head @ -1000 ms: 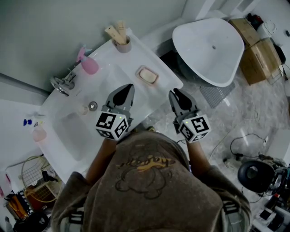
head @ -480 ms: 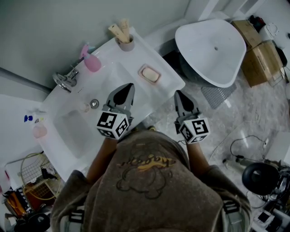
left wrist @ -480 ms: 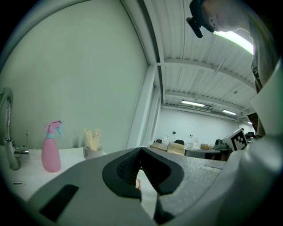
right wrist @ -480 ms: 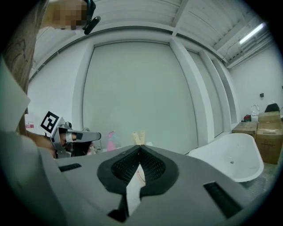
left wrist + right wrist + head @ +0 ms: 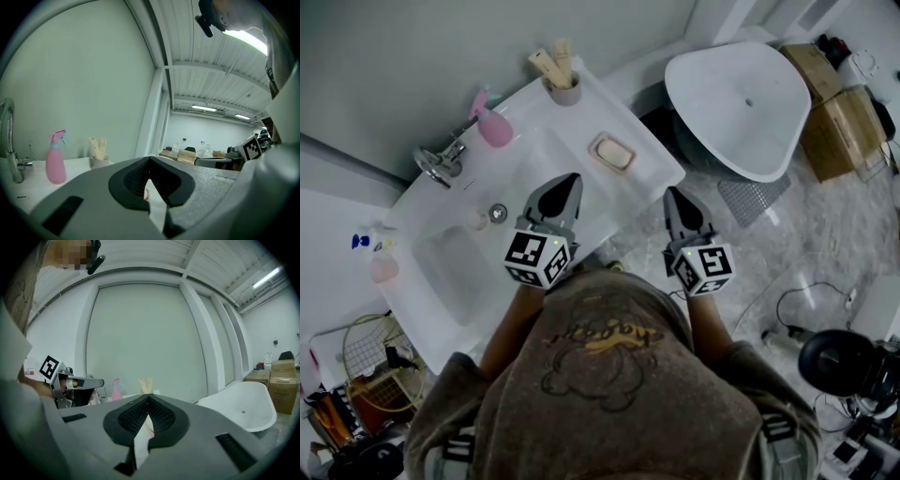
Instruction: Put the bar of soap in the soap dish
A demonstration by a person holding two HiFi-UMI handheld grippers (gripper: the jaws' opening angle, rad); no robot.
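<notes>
Bar of soap (image 5: 614, 154): pale, lying flat inside the soap dish (image 5: 596, 143). Nothing touches it.

Soap dish: pinkish, rectangular, on the white bench (image 5: 546, 142), towards its right end and well clear of the basin (image 5: 450, 272).

Left tongs (image 5: 569, 181): pressed together, nothing pinched. The left gripper view shows the pads meeting at the tip. In the head view they sit over the front of the bench, near the dish on its near side and not touching it.

Right tongs (image 5: 672, 195): pressed together, empty. The right gripper view shows the pads meeting at the tip with a thin gap below. In the head view they are beyond the bench's front right edge, above the floor (image 5: 825, 234), apart from the dish.

Both tongs point roughly level, towards the wall.

Rest of bench: a cup (image 5: 565, 89) holding pale upright sticks at the far corner. A pink spray bottle (image 5: 493, 127) stands by the wall, with a chrome tap (image 5: 441, 165) next to it. There is a drain fitting (image 5: 498, 213) beside the basin.

Surroundings: a white bathtub (image 5: 741, 103) to the right of the bench, with cardboard boxes (image 5: 836, 122) beyond it.
</notes>
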